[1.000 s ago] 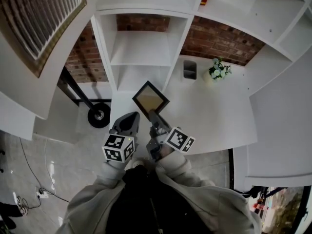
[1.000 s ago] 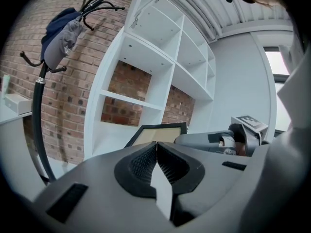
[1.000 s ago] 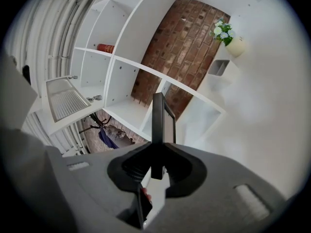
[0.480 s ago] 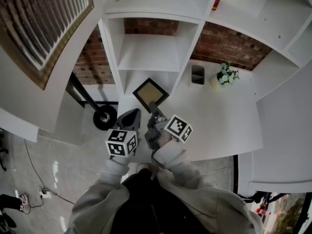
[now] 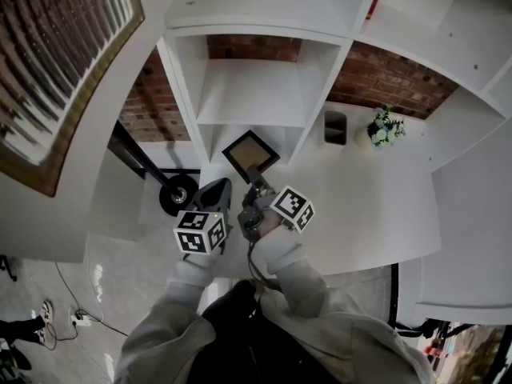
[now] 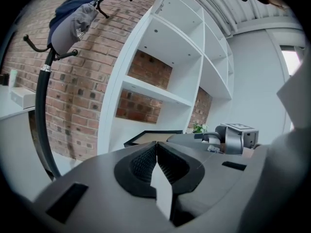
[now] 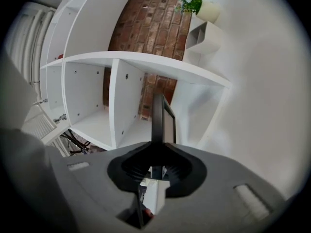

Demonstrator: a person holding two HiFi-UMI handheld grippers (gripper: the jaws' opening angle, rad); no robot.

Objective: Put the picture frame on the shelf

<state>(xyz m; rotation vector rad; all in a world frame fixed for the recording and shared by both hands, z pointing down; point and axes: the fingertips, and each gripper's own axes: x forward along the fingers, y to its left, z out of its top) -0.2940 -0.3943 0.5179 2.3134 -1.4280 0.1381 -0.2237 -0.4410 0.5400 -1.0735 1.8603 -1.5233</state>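
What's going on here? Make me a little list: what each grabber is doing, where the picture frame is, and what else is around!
Holding: right gripper, jaws shut on the picture frame
Empty: left gripper, jaws shut with nothing between them
Frame position: held out toward the shelf
Shelf: white, open compartments, brick wall behind
Nearby: plant and small container on the white surface

left gripper (image 6: pixel 156 148): jaws pressed together, nothing between them;
right gripper (image 7: pixel 157 155): jaws clamped on the picture frame (image 7: pixel 157 118) edge;
arms: reaching forward, side by side
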